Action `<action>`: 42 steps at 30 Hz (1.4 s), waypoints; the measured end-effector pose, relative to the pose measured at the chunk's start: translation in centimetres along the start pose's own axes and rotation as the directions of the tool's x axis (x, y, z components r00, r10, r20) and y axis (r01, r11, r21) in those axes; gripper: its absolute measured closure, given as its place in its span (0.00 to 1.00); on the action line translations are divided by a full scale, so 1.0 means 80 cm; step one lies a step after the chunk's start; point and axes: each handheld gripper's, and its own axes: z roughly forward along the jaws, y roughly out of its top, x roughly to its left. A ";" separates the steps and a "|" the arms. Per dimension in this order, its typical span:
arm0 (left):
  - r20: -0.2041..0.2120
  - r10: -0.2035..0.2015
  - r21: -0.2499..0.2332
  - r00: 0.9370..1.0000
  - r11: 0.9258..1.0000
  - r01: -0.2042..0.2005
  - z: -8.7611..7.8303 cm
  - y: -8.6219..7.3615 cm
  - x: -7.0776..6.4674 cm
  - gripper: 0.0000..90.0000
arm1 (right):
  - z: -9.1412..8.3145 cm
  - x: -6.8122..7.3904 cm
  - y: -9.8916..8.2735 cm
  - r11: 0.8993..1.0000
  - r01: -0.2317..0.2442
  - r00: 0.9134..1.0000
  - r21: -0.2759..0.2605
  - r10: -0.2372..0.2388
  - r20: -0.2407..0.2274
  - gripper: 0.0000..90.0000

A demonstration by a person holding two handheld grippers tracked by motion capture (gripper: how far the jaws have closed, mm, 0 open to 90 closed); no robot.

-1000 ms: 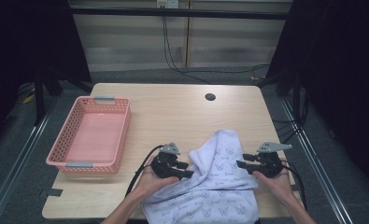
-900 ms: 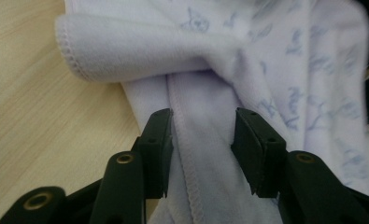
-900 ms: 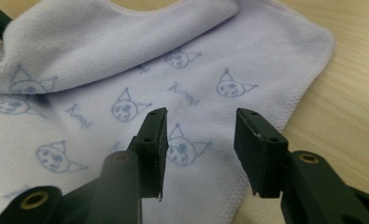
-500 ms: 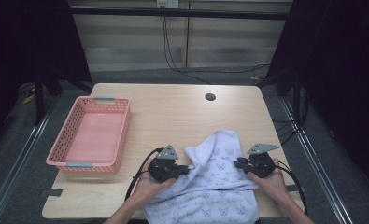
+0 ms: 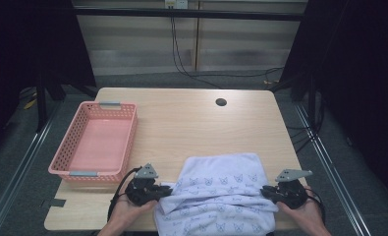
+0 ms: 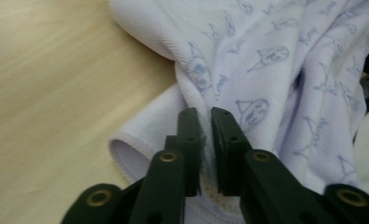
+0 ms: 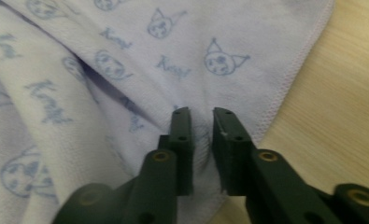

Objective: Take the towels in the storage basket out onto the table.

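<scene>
Towel: the white towel (image 5: 216,194) with little cat faces lies at the near edge of the worktop (image 5: 191,123), to the right of the pink basket (image 5: 96,142). Its near part hangs off the edge.

Left gripper: your left gripper (image 5: 154,191) is at the towel's left side. Its jaws have just let out a tiny bit, but they are nearly closed and pinch a fold of cloth (image 6: 205,140).

Right gripper: your right gripper (image 5: 269,191) is at the towel's right side, far from the basket. Its jaws also eased a little just now, and they squeeze a small fold (image 7: 201,135).

Slip: each bite is thin. If you pull your hands apart hard, I think a fold could slide out.

Slide: the towel sits half off the edge. If one side lets go, it may drop to the floor.

Bunch: the middle is wrinkled. If one hand goes faster, the towel may twist and fold crooked.

Basket: swing left too wide and you could bump the basket.
</scene>
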 end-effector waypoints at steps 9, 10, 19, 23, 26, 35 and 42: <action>-0.020 -0.087 -0.157 0.996 0.984 0.083 0.018 0.047 0.051 0.62 | 0.021 -0.040 0.047 0.989 -0.032 0.999 -0.143 0.036 0.031 0.66; -0.030 -0.101 -0.147 0.994 0.985 0.096 0.027 0.051 0.054 0.58 | 0.030 -0.047 0.053 0.990 -0.028 0.999 -0.136 0.034 0.042 0.64; -0.023 -0.115 -0.074 0.993 0.991 0.113 0.072 0.061 0.062 0.44 | 0.078 -0.084 0.075 0.992 -0.061 0.995 -0.107 0.070 0.077 0.57; -0.008 -0.107 -0.039 0.994 0.994 0.106 0.084 0.062 0.064 0.64 | 0.082 -0.079 0.077 0.994 -0.023 0.998 -0.106 0.030 0.061 0.72; -0.011 -0.065 -0.096 0.998 0.993 0.063 0.077 0.070 0.057 0.92 | 0.081 -0.075 0.077 0.994 -0.022 0.999 -0.111 0.026 0.034 0.93; 0.098 0.204 -0.182 0.974 0.966 -0.184 0.080 0.107 -0.051 0.96 | 0.060 -0.076 0.077 0.984 -0.067 0.997 -0.168 0.071 0.019 0.95; 0.211 0.264 -0.003 0.941 0.963 -0.270 0.131 0.081 -0.089 0.74 | 0.047 -0.072 0.064 0.983 -0.077 0.997 -0.165 0.082 0.018 0.95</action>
